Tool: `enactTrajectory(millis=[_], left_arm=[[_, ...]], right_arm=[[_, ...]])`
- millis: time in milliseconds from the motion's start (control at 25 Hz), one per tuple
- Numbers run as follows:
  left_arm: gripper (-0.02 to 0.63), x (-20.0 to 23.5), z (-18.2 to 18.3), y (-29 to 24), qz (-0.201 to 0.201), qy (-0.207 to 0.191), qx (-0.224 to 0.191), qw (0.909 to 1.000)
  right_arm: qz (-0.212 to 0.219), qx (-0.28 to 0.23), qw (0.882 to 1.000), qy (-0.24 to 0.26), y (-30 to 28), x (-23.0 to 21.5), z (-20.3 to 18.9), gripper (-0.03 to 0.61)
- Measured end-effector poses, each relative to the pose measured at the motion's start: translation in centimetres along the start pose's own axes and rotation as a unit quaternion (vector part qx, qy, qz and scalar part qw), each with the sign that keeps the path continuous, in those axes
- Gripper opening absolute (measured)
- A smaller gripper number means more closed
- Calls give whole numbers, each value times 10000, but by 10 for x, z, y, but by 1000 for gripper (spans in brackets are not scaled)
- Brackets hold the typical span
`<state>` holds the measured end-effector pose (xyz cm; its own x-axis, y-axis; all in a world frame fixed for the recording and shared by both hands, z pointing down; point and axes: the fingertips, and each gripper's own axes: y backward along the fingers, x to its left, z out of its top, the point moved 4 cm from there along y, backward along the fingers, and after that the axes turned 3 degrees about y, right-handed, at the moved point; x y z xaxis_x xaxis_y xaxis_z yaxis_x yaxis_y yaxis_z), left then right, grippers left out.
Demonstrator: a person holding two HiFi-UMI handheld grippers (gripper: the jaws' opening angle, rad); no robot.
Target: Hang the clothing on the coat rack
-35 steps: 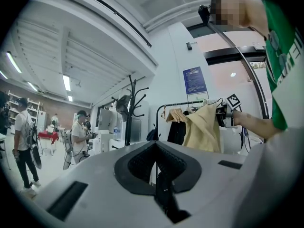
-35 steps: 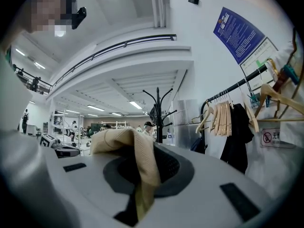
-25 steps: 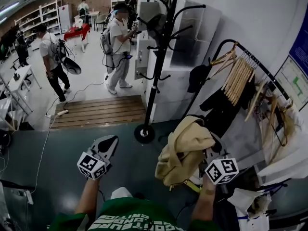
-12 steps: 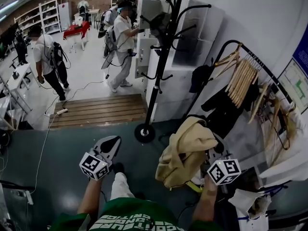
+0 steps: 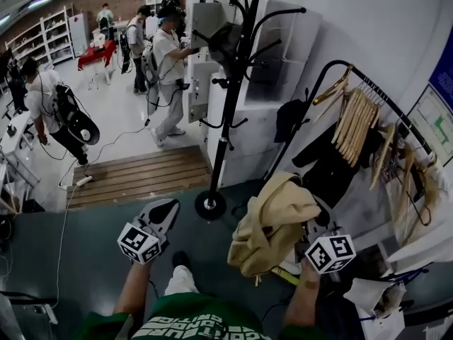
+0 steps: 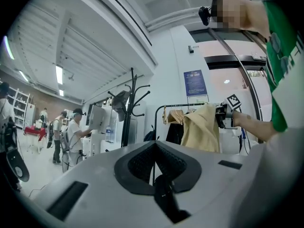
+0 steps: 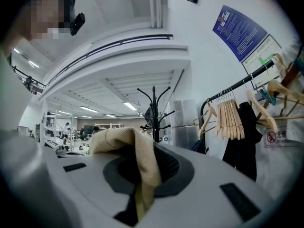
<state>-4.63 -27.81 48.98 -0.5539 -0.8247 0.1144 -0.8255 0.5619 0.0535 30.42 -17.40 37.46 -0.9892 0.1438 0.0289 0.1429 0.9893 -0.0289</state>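
Held short of the coat rack (image 5: 230, 105) by one fold in the clamped right gripper (image 5: 311, 234), left gripper (image 5: 163, 211) closed and empty, the tan garment (image 5: 272, 222) could be dragged loose by a hook.

Overhead, the tan garment (image 5: 272, 222) hides most of the right claw (image 7: 145, 171).

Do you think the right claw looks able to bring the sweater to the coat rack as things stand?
Probably yes: only floor lies between the right claw, shut on the sweater, and the coat rack.
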Motion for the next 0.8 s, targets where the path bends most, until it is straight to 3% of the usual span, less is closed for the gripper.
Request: enactTrajectory(millis=[360, 800], left_arm=[[5, 55, 27, -51, -467, -76, -230, 9986], [5, 95, 37, -84, -847, 180, -169, 9961]], right_arm=[[-373, -82, 9992, 75, -42, 0, 18, 29], [-627, -68, 9979, 137, -88, 1, 33, 29]])
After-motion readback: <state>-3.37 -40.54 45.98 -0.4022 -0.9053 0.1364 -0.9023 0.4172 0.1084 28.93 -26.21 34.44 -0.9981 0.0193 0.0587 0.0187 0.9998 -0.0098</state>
